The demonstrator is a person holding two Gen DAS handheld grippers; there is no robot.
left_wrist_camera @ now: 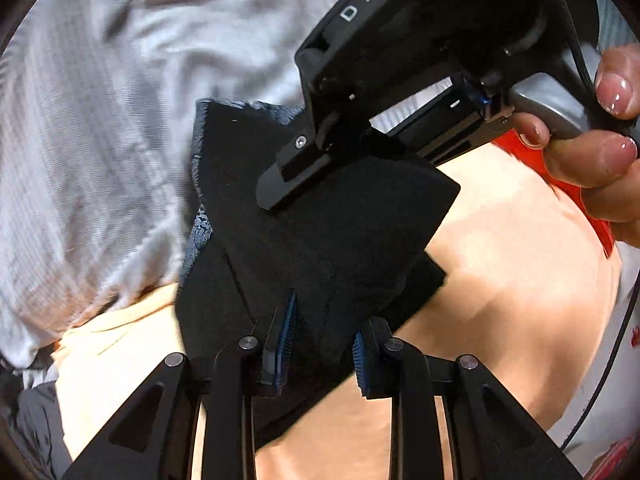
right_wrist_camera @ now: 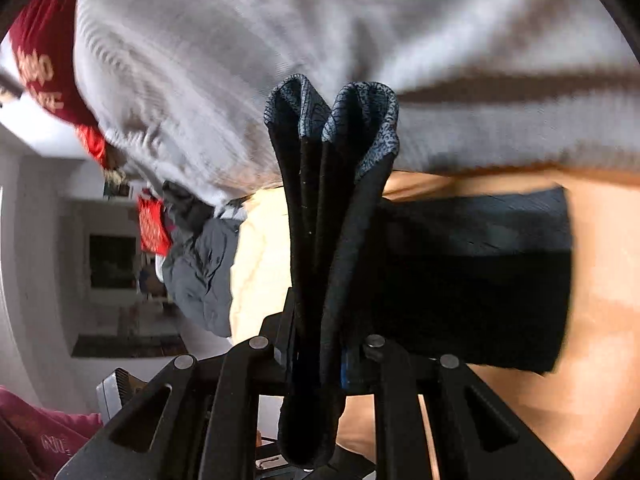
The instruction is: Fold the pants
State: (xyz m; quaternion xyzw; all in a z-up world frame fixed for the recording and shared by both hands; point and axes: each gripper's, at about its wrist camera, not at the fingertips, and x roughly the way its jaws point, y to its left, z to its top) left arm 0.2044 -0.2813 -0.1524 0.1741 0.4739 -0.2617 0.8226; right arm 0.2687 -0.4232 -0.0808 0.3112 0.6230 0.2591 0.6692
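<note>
While both tilted down, tongs and tongs on pants.

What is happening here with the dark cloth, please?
A person is folding dark, black-and-blue-patterned pants with two hand-held claws, above a peach-coloured sheet. The right claw is shut on a bundle of several folded layers. The left claw has pants fabric between its blue pads, seemingly gripped. A hand holds the right claw's handle. A crumpled grey striped blanket lies behind.
</note>
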